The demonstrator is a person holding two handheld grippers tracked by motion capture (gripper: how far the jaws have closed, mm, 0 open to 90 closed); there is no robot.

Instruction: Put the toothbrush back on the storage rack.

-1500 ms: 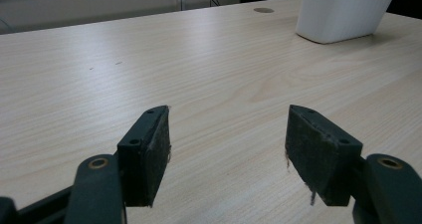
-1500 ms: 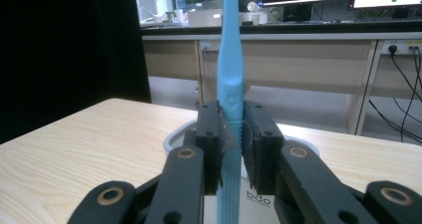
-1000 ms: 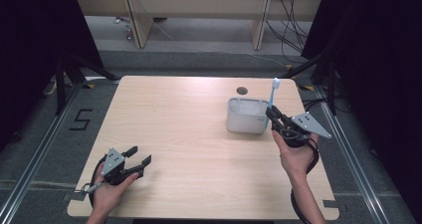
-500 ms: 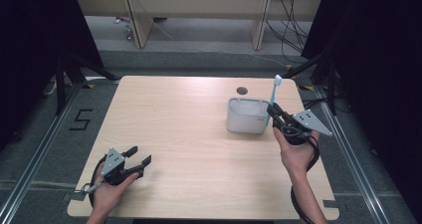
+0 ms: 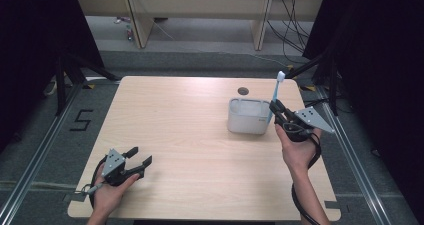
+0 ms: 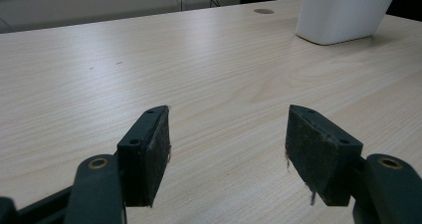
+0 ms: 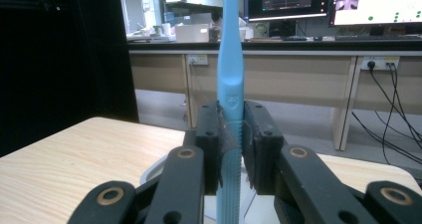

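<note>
Light blue toothbrush (image 5: 276, 96) held upright, white head at the top, handle clamped between the jaws of the right gripper (image 5: 278, 111); seen up close in the right gripper view as a blue ribbed handle (image 7: 230, 134) pinched between the two black pads, rising past the top edge. Lower end of the handle just at the right side of a white rectangular container (image 5: 248, 116), hidden there behind the gripper, so contact with the rim cannot be told. Container standing on the right half of the light wooden worktop (image 5: 190, 115), also in the left gripper view as a white wall at the top right (image 6: 343, 12). Small dark round hole (image 5: 243, 91) in the worktop just beyond the container. Right hand (image 5: 296, 152) gripping the tool from below, grey three-cornered plate on top, black cable trailing down the forearm. Left gripper (image 5: 139, 158) well apart, near the front left corner of the worktop, low over the wood, jaws apart with nothing between them, held by the left hand (image 5: 111, 189).
</note>
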